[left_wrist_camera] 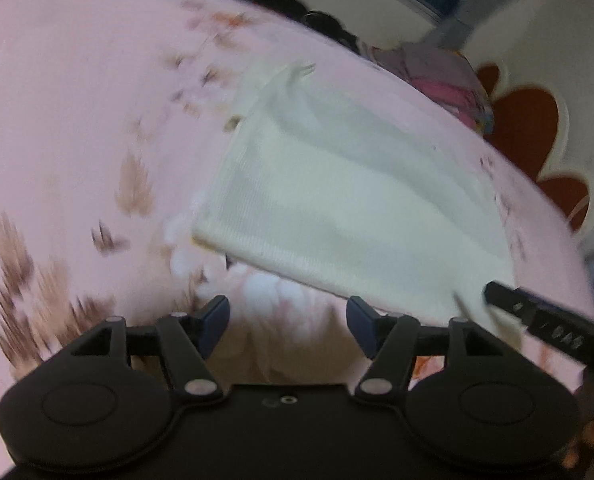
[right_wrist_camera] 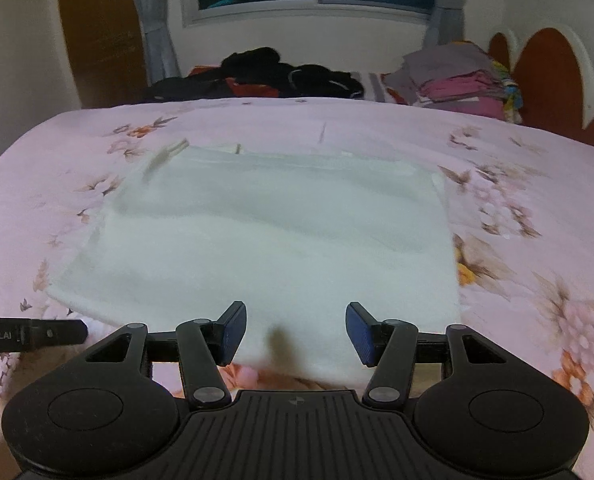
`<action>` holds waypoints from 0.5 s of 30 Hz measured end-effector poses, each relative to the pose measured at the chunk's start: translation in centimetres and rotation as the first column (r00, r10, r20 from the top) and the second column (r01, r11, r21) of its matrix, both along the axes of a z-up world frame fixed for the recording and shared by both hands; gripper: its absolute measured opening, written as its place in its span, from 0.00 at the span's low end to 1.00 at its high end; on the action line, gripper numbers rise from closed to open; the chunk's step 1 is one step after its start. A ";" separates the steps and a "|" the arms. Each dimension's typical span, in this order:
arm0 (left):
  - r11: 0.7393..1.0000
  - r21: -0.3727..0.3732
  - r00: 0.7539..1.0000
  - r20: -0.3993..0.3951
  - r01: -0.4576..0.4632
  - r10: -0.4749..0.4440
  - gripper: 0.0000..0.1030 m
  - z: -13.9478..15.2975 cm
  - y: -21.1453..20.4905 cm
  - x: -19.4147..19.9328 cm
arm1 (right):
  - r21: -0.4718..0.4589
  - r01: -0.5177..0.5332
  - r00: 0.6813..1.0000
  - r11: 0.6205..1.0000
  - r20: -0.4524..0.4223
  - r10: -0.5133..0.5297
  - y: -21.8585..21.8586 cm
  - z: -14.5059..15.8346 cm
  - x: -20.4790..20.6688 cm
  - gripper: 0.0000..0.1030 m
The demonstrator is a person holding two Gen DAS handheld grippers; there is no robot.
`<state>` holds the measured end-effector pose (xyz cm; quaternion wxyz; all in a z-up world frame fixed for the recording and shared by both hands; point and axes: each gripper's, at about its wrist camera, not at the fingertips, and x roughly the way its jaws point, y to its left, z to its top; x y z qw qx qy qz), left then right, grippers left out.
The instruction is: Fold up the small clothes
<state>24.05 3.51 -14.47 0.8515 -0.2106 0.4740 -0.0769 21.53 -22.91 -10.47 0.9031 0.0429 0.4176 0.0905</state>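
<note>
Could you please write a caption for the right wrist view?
Open right gripper over the near edge of a white garment lying flat on a floral bedsheet.

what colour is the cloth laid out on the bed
White, or slightly off-white: the cloth is plain, lying on the pink floral bedsheet. It shows best in the right wrist view.

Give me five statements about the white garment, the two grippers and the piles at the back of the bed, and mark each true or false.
1. The white garment lies spread flat on the floral bedsheet. True.
2. The right gripper is shut on the garment. False: its jaws stand open, with the near edge of the cloth between them and ungripped.
3. The left gripper is open. True.
4. The folded stack sits at the bed's far left. False: it sits at the far right, in the right wrist view.
5. The dark clothes heap lies on top of the white garment. False: it lies apart, at the bed's far edge.
</note>
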 end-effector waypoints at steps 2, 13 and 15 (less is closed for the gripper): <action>0.998 -0.059 0.999 0.006 -0.031 0.032 0.61 -0.7 0.3 0.2 | 0.013 -0.010 1.000 1.000 -0.010 0.011 0.1 -0.6 0.8 0.53; 0.946 -0.264 0.977 0.048 -0.188 0.207 0.65 -2.7 0.6 3.4 | 0.040 -0.055 0.998 0.998 0.019 0.054 1.0 -2.3 7.3 0.53; 0.936 -0.288 0.972 0.061 -0.202 0.228 0.64 -3.0 0.6 3.9 | 0.039 -0.055 0.998 0.998 0.029 0.054 1.5 -2.6 8.8 0.53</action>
